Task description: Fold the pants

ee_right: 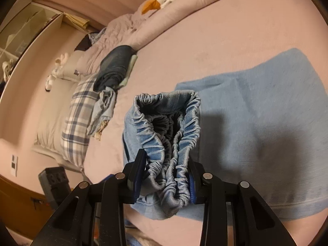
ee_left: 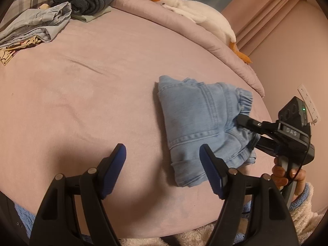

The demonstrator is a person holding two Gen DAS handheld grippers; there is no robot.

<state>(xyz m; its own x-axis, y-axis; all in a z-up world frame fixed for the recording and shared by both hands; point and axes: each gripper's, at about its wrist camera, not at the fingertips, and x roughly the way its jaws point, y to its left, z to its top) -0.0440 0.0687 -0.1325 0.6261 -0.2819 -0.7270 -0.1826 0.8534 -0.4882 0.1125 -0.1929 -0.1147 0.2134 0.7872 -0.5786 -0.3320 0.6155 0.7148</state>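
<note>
Nearest me, my left gripper [ee_left: 163, 164] hovers with its fingers spread wide and empty, just left of the pants [ee_left: 196, 127]. The pants lie on the pink bed [ee_left: 82, 94] already folded into a compact bundle, so I judge the folding nearly done; only a last tuck or moving them aside seems left. My right gripper [ee_right: 166, 176] reaches in from the right, pinching the bunched elastic waistband [ee_right: 174, 127]. Far left sits a pile of clothes [ee_left: 61, 10].
</note>
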